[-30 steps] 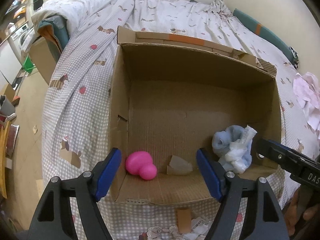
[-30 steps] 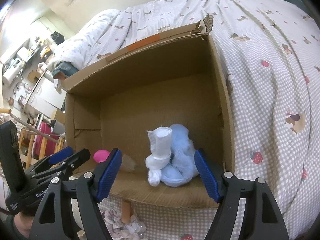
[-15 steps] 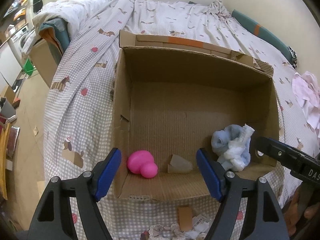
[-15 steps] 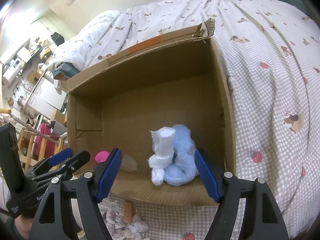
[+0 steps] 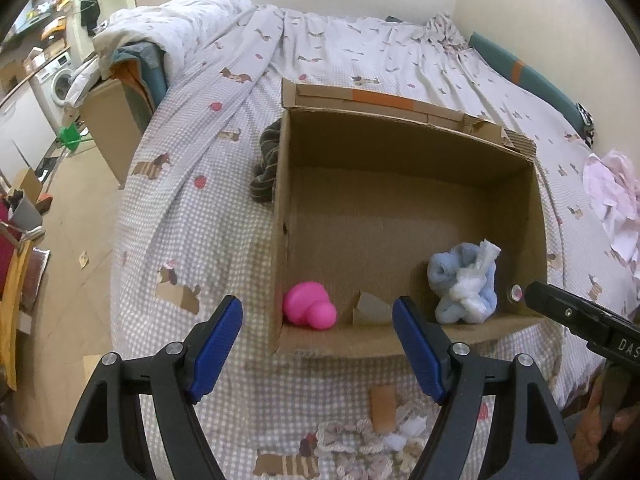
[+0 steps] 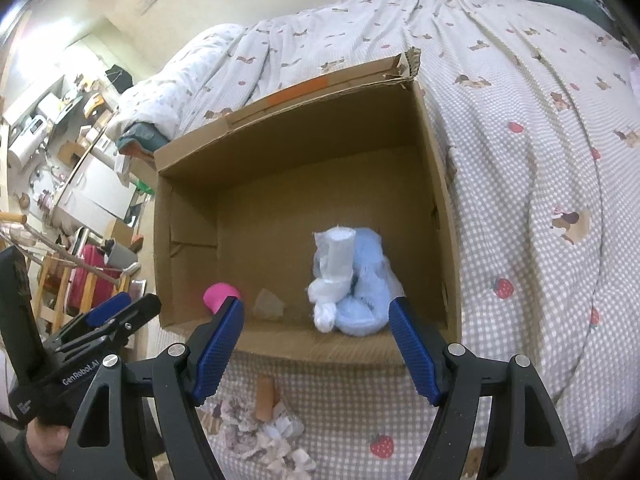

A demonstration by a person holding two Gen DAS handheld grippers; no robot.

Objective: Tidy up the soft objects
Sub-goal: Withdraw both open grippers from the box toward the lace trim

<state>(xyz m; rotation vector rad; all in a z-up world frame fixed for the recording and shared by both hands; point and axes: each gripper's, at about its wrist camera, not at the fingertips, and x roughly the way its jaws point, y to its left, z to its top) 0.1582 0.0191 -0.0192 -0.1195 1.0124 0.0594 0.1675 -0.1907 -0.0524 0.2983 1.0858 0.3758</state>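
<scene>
— Two soft things are in the cardboard box (image 5: 404, 184) so far: a pink squishy toy (image 5: 308, 306) in the lower left corner of the box as my left camera frames it, and a blue-and-white plush bundle (image 5: 466, 284) toward the lower right corner.

— And your hands?

— Both are empty. My left tool (image 5: 318, 346) hangs released at the bottom of its frame, its blue pads spread wide in front of the box's near wall. My right tool (image 6: 316, 346) is the same: spread, nothing between the pads, with the plush bundle (image 6: 352, 280) just beyond it.

— So what's left?

— More than is done, I'd judge. A dark striped cloth (image 5: 268, 164) lies on the bed (image 5: 180, 184), touching the outside of the box's left wall, middle left of the frame. A pale pink garment (image 5: 612, 200) sits at the far right edge. Some small fabric scraps (image 5: 372, 440) are heaped at the bottom centre, in front of the box.

— Are they all yours to sort?

— I can't tell which count. There's also a bit of paper or card (image 5: 372, 306) on the box floor between the two toys.
</scene>
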